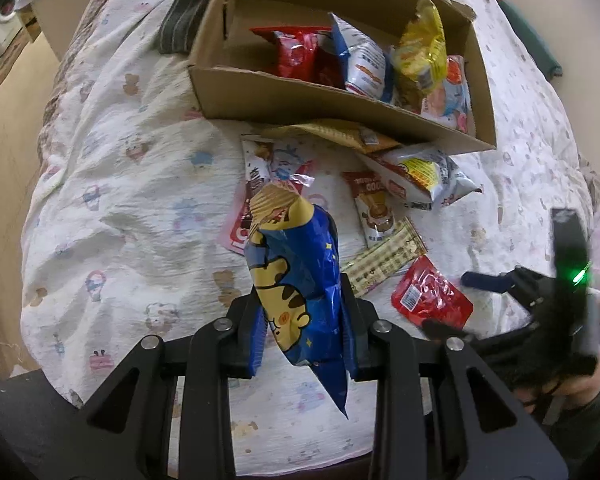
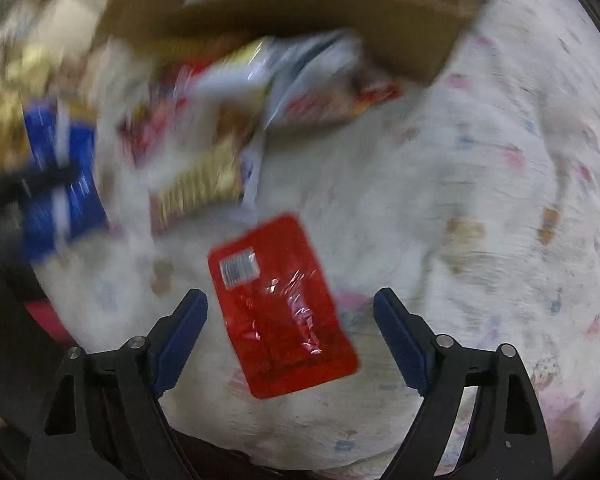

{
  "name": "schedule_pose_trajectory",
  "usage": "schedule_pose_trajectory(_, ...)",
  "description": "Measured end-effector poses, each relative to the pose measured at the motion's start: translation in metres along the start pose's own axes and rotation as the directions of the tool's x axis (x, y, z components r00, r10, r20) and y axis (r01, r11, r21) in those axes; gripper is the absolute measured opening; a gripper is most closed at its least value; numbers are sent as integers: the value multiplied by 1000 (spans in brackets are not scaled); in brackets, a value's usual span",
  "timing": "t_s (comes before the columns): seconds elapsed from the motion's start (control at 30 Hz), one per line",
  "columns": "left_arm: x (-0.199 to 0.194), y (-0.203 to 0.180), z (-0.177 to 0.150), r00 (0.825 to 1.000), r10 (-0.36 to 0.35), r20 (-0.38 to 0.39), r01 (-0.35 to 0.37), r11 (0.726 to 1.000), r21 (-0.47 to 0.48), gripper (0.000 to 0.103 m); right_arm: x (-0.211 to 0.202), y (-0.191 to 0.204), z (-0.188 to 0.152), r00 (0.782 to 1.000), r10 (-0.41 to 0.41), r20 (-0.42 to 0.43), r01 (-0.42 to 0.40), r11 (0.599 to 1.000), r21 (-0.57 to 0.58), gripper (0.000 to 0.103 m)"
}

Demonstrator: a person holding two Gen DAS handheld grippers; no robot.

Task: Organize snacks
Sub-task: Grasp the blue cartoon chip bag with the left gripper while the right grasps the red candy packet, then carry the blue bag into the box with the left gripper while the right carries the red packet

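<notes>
Nearest the left wrist camera, the left claw (image 1: pixel 303 320) is clamped on a blue chip bag (image 1: pixel 296 280) printed with a yellow cartoon tiger, its two fingers pressing the bag's sides so that the bag stands up between them, its top toward 12 o'clock and its crimped tail hanging toward 6. Beyond it, loose snacks lie on a bed covered by a white quilt (image 1: pixel 132 184) with small cartoon prints: a brown milk-tea sachet (image 1: pixel 370 212) at about 1 o'clock of the bag, a striped beige wafer pack (image 1: pixel 384 260) just beside the bag at 3 o'clock, a white and yellow packet (image 1: pixel 424 176) farther toward 1 o'clock, and a red pouch (image 1: pixel 430 294) at 3 o'clock. At 12 o'clock sits an open cardboard box (image 1: pixel 300 98) that already holds a red bag (image 1: pixel 296 54), a white and blue bag (image 1: pixel 362 60) and a yellow bag (image 1: pixel 422 52), crowded toward its right end. At 3 to 4 o'clock of the left view the right claw (image 1: pixel 456 304) shows dark and blurred, a hand (image 1: pixel 568 384) behind it, close to the red pouch. In the right wrist view, which is heavily smeared, the right claw (image 2: pixel 290 344) stands wide open, its blue-padded fingers (image 2: pixel 180 344) on either side of the red pouch (image 2: pixel 282 308) and not touching it; the pouch lies flat on the quilt (image 2: pixel 460 200), barcode toward 11 o'clock. The blue bag (image 2: pixel 60 184) shows at 9 o'clock and the box (image 2: pixel 320 20) at 12.
</notes>
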State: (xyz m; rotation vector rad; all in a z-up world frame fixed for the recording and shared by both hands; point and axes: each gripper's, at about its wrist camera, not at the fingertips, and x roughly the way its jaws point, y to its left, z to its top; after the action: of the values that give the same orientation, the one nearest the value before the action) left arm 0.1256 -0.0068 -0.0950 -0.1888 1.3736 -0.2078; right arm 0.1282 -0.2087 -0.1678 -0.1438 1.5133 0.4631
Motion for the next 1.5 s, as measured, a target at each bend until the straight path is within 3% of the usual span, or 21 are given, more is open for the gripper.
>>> schedule_pose_trajectory(0.1,-5,2,-2,1000,7,19,-7,1000,18,27,11,11,0,998,-59,-33,57,996,-63,92)
schedule_pose_trajectory(0.3,-5,-4,-4,997,56,45,-59,996,68,27,26,3,10,996,-43,-77,42,999,-22,95)
schedule_pose_trajectory(0.47,-5,-3,-2,998,55,39,-57,996,64,27,33,13,11,992,-100,-77,94,993,-78,94)
schedule_pose_trajectory(0.63,-5,-6,-3,997,57,49,-61,996,71,27,23,25,2,996,-77,-42,73,994,-84,64)
schedule_pose_trajectory(0.8,-3,-2,-2,997,65,49,-67,996,54,27,7,15,-4,999,-37,0,37,999,-38,50)
schedule_pose_trajectory(1.17,-4,-1,0,993,94,70,-97,994,41,27,-50,-21,-31,985,61,159,-73,995,73,48)
schedule_pose_trajectory(1.3,-4,0,0,990,113,79,-117,992,44,27,-80,-31,-34,963,96,253,-125,987,100,48)
schedule_pose_trajectory(1.5,-8,3,2,985,137,106,-142,989,36,27,-135,-46,-29,871,185,456,-243,967,72,48)
